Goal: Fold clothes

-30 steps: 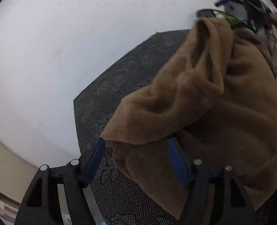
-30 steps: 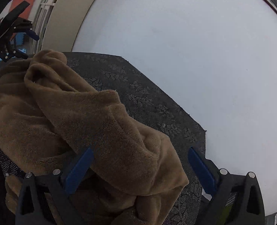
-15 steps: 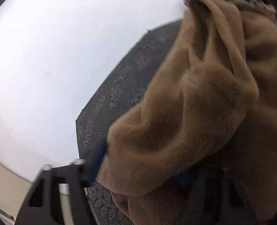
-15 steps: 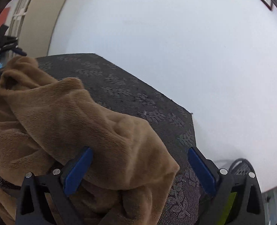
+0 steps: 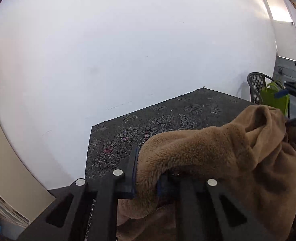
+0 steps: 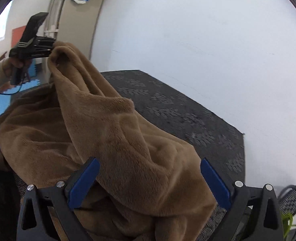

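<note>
On my left, the left claw is closing on a fold of the fuzzy brown cloth, and the fold sits right between its blue pads. The cloth is bunched up over the dark flowery mat on the desk. On my right, the right claw stands wide, with cloth lying between its pads but not pinched. I think it should squeeze an edge next, then both should pull the cloth flat.
</note>
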`<state>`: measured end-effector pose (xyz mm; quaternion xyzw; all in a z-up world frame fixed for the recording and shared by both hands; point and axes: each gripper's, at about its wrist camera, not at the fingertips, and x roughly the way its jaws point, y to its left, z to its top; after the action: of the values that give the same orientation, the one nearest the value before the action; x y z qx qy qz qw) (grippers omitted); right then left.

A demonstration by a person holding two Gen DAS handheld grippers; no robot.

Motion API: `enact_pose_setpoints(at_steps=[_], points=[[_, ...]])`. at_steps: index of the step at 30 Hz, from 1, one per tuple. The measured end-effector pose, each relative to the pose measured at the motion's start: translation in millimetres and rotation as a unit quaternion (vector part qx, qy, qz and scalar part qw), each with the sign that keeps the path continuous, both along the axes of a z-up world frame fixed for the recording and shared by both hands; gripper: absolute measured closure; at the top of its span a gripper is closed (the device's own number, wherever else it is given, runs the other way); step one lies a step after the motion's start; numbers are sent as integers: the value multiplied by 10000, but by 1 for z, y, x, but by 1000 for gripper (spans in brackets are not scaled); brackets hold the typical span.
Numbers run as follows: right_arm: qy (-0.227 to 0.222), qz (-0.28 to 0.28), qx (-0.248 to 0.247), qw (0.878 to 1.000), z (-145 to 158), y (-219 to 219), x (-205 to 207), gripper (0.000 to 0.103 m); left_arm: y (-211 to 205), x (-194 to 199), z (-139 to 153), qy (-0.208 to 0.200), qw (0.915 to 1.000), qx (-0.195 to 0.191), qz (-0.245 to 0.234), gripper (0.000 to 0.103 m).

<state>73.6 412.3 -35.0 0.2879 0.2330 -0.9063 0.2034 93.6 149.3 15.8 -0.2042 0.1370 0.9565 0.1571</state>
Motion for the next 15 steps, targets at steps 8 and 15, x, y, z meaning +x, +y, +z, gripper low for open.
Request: enact_pose_setpoints(at_steps=[8, 15], points=[[-806, 226, -422, 9956, -30, -5, -41, 5, -19, -19, 11, 54, 9976, 617, 315, 87], [-417, 34, -1124, 9928, -9, -13, -16, 76, -28, -25, 36, 341, 9908, 1123, 668, 87]])
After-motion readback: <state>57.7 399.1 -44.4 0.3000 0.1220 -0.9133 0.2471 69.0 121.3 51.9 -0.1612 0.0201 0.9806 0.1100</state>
